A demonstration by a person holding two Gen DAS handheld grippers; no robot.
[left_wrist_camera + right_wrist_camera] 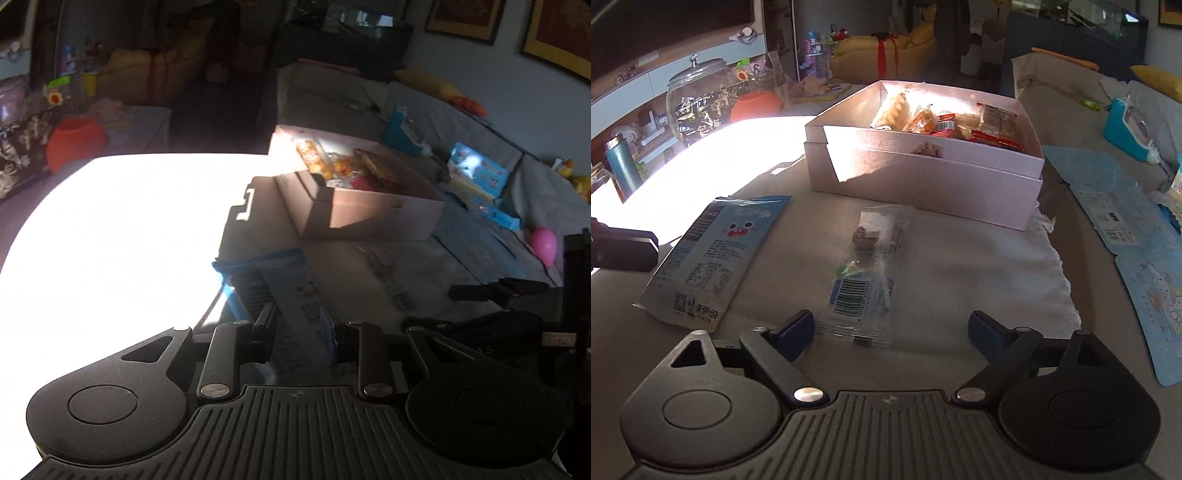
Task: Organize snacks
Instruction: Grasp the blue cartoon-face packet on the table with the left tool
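Gripping a pale blue snack pouch (291, 295) between nearly closed fingers, left gripper (301, 332); right gripper (891, 330) spread wide and empty, low over a clear wrapped snack (870, 273) lying flat on the white cloth (1015, 266). Probably light, crinkly and slippery; best pinched at the sealed near end, beside the barcode. Beyond, an open pink box (923, 173), holding several wrapped snacks (945, 120) already.
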